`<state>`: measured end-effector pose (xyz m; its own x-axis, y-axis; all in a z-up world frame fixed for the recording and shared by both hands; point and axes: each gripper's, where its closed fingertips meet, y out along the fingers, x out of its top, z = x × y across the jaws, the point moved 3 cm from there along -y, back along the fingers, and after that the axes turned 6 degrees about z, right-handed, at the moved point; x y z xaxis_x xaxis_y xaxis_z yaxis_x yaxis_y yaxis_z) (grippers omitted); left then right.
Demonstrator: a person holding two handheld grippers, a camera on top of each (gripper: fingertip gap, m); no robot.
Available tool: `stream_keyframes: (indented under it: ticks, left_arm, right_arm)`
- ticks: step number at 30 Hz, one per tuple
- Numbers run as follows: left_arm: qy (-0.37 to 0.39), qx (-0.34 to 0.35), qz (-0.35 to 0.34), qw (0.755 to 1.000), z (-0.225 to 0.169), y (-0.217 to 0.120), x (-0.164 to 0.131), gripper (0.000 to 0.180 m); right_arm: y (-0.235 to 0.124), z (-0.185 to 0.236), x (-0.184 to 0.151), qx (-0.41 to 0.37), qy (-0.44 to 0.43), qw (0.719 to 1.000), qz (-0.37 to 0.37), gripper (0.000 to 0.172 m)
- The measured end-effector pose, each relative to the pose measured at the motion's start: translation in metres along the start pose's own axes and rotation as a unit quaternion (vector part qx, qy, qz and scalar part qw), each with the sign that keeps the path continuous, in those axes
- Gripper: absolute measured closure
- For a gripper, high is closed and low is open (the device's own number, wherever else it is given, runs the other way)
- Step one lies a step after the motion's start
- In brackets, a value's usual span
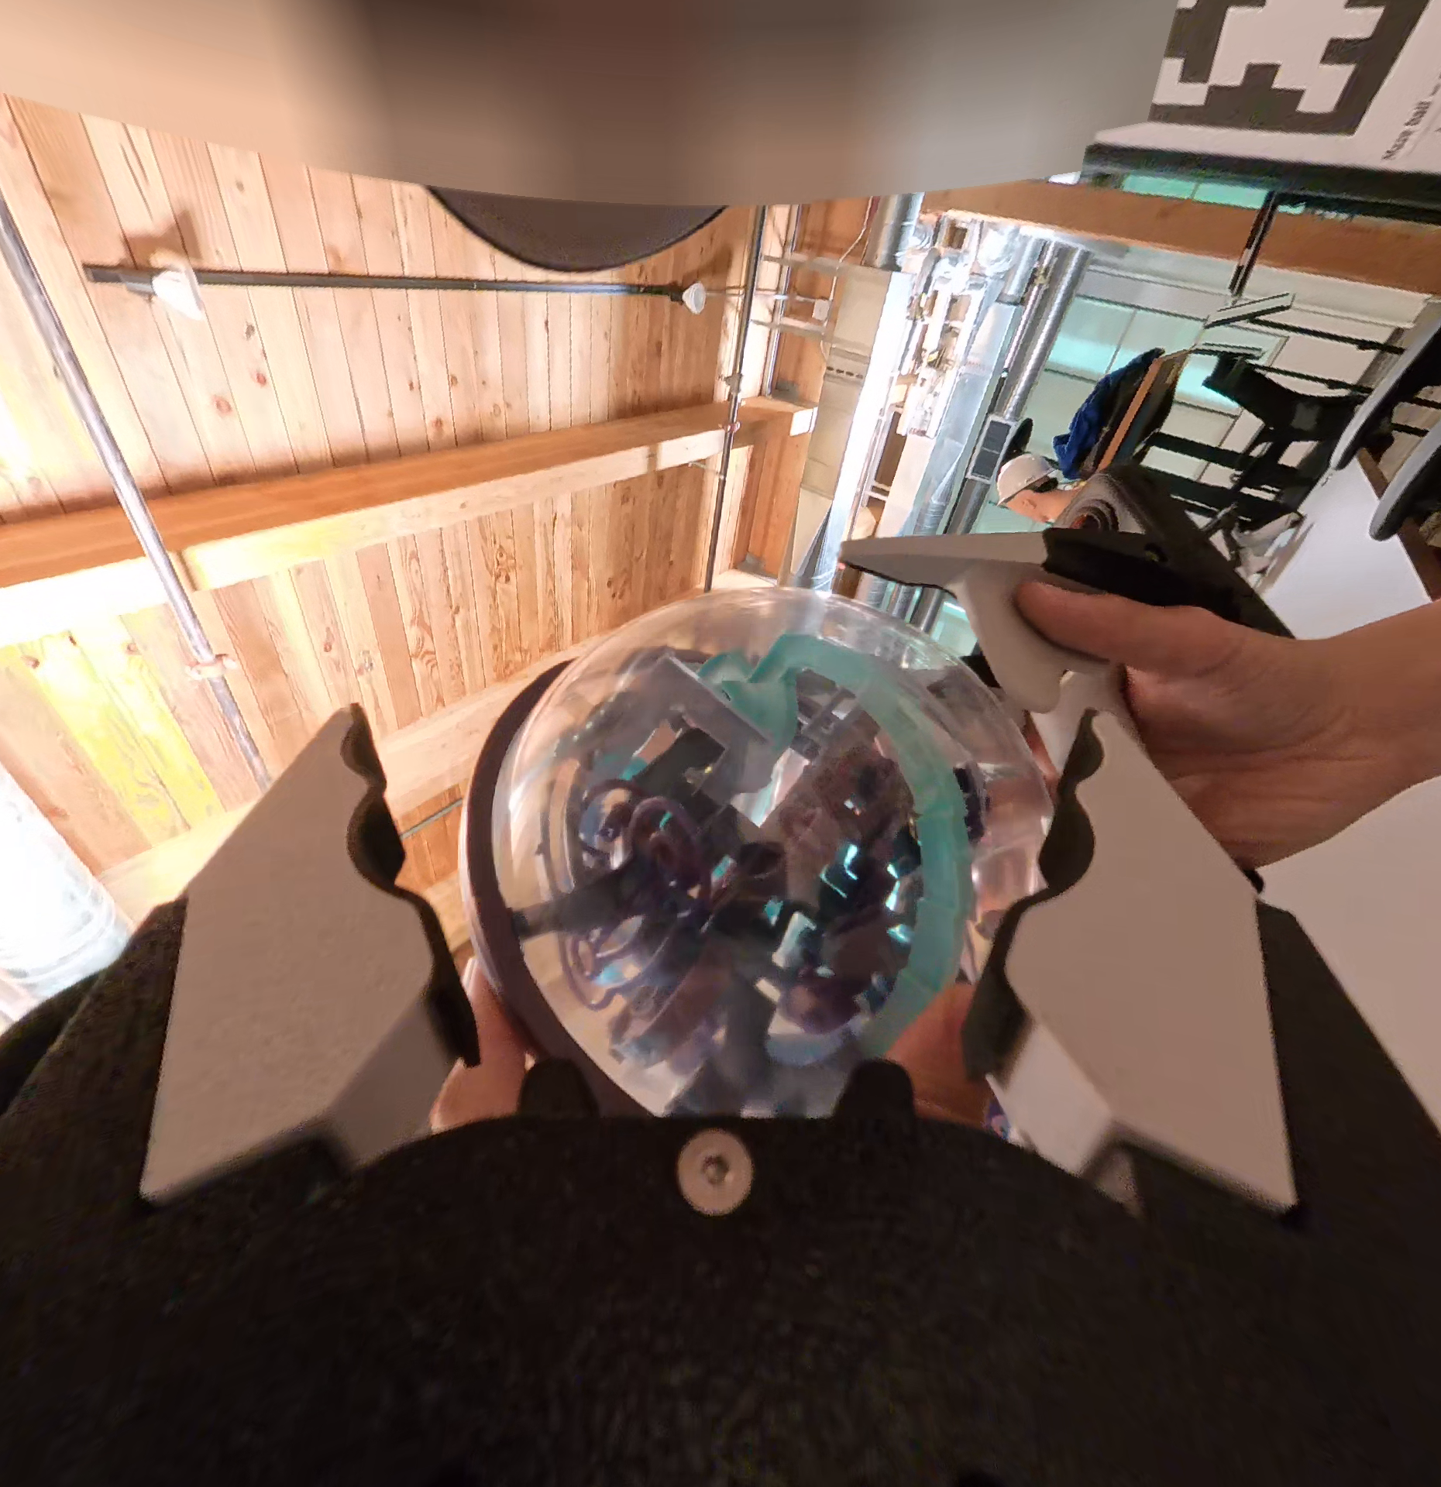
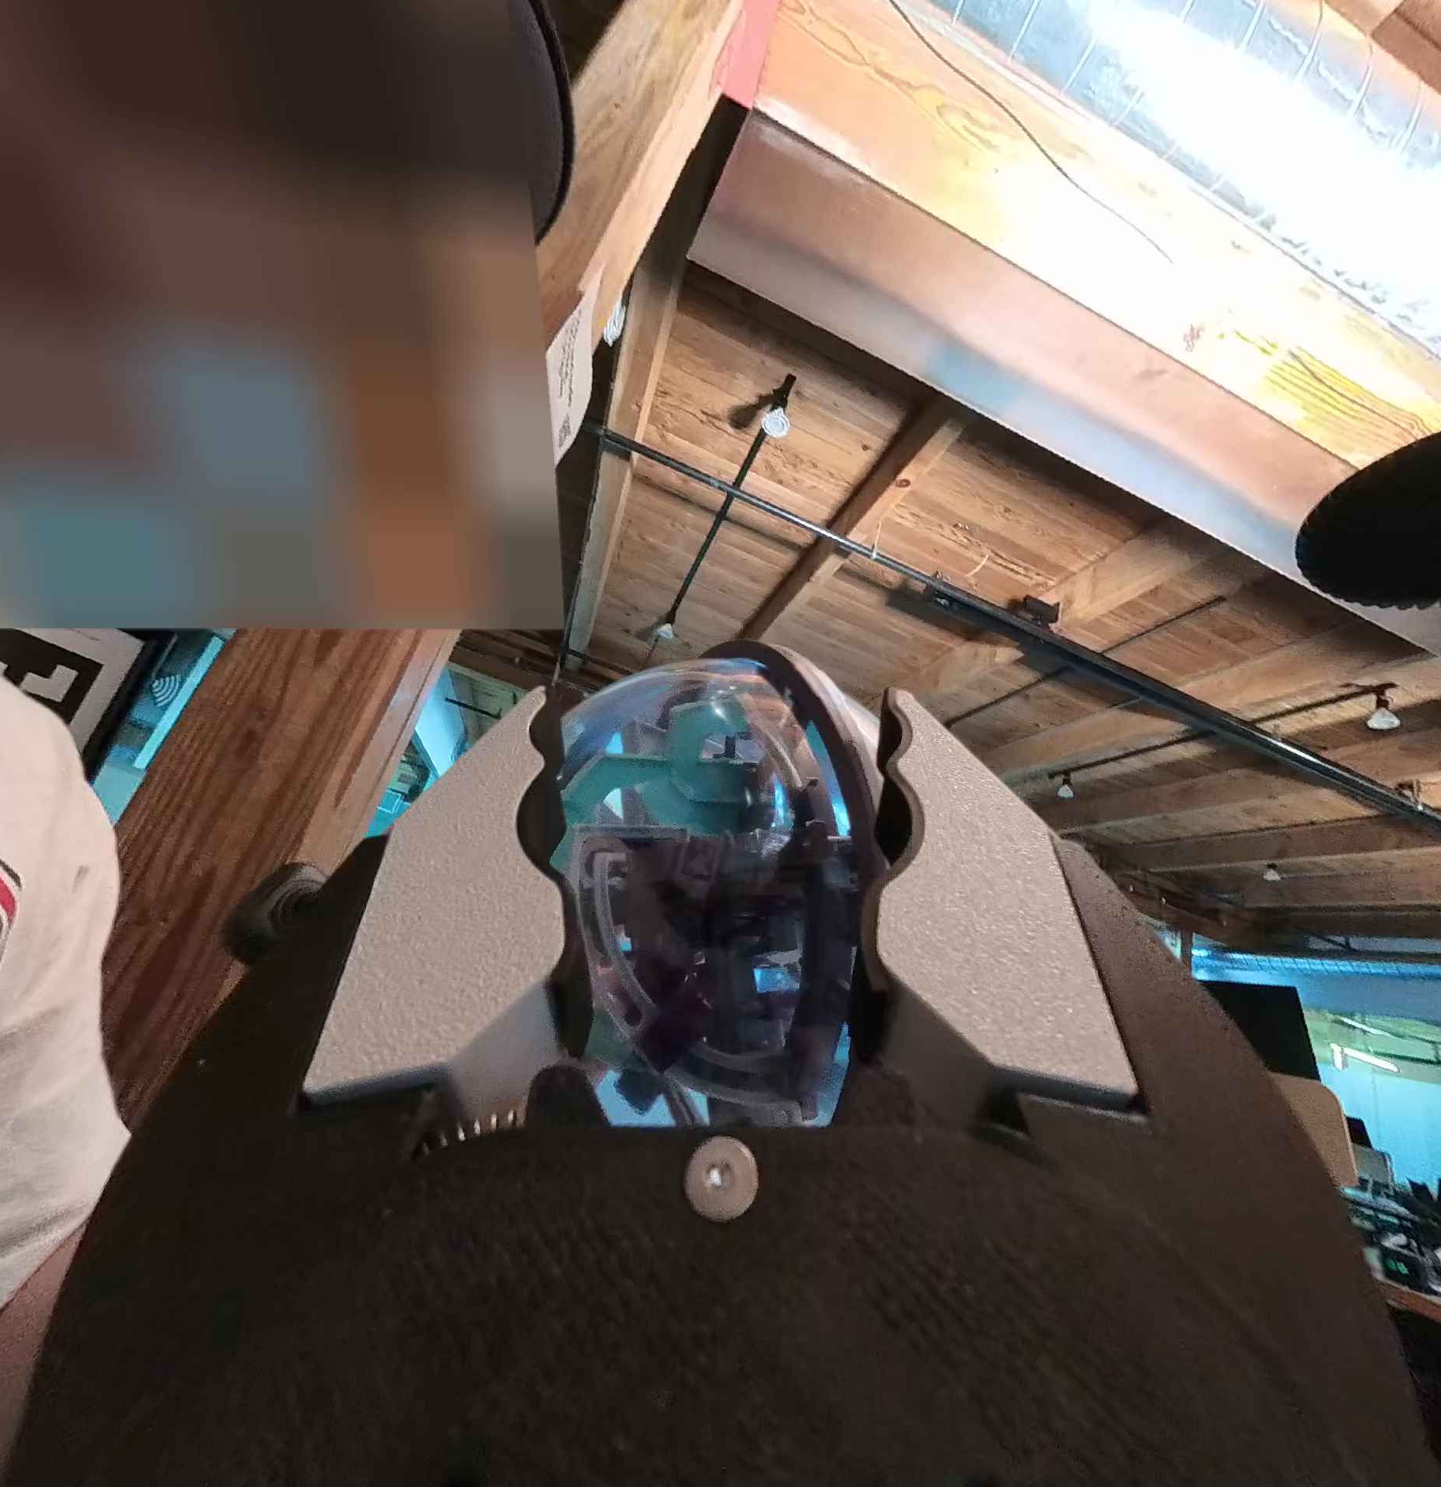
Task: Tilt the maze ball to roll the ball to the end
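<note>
Left wrist view | left hand-held gripper [image 1: 721,724] apart, gap beside maze ball [image 1: 749,829] | right hand-held gripper [image 2: 713,724] clamped on it

Clear maze ball [image 1: 749,845] with teal and purple tracks inside, dark equator band, held aloft

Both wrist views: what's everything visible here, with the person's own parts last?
Maze ball: one, clear shell with teal, purple and grey tracks and a dark band, between both tongs.
Ceiling: one, wooden planks and beams, overhead.
Light rail: one, black with small lamps, on the ceiling.
Duct: one, silver, top of right view.
Marker board: one, black and white, top right of left view.
Shirt: one, white, left edge.
Hand: one, gripping the right tongs' handle.
Left tongs: one, grey, wide open around the ball.
Right tongs: one, grey, closed against the ball.
</note>
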<state>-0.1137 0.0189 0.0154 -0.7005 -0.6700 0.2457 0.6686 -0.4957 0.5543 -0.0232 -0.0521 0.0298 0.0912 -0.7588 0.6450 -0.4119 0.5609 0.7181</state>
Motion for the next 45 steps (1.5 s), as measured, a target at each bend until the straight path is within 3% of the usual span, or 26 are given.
stream_keyframes:
  ticks: [18, 23, 25, 27, 28, 33, 45]
  left_arm:
    - [0.070, -0.038, 0.024, 0.997, -0.017, 0.004, -0.004, 0.024]
    - [0.113, -0.038, 0.020, 0.993, -0.017, 0.005, 0.007, 0.024]
    - [0.006, -0.030, 0.091, 0.995, -0.012, 0.007, -0.036, 0.024]
    - [-0.159, -0.035, 0.212, 0.964, -0.013, 0.001, -0.097, 0.024]
    - [-0.199, -0.045, 0.246, 0.948, -0.015, -0.003, -0.112, 0.023]
    - [-0.229, -0.040, 0.260, 0.937, -0.016, -0.009, -0.125, 0.023]
    - [-0.163, -0.039, 0.215, 0.962, -0.016, -0.003, -0.106, 0.024]
  right_arm:
    - [-0.008, -0.017, -0.009, -0.025, 0.055, 0.998, -0.014, 0.089]
    - [-0.006, -0.011, -0.008, -0.012, 0.050, 0.998, -0.024, 0.083]
    - [-0.014, -0.042, -0.056, -0.086, 0.086, 0.991, 0.058, 0.074]
    - [-0.034, -0.069, -0.101, -0.158, 0.201, 0.963, 0.090, 0.068]
    - [-0.040, -0.076, -0.108, -0.185, 0.233, 0.951, 0.081, 0.073]
    - [-0.036, -0.077, -0.116, -0.201, 0.189, 0.952, 0.131, 0.076]
    - [-0.033, -0.076, -0.102, -0.189, 0.176, 0.960, 0.104, 0.081]
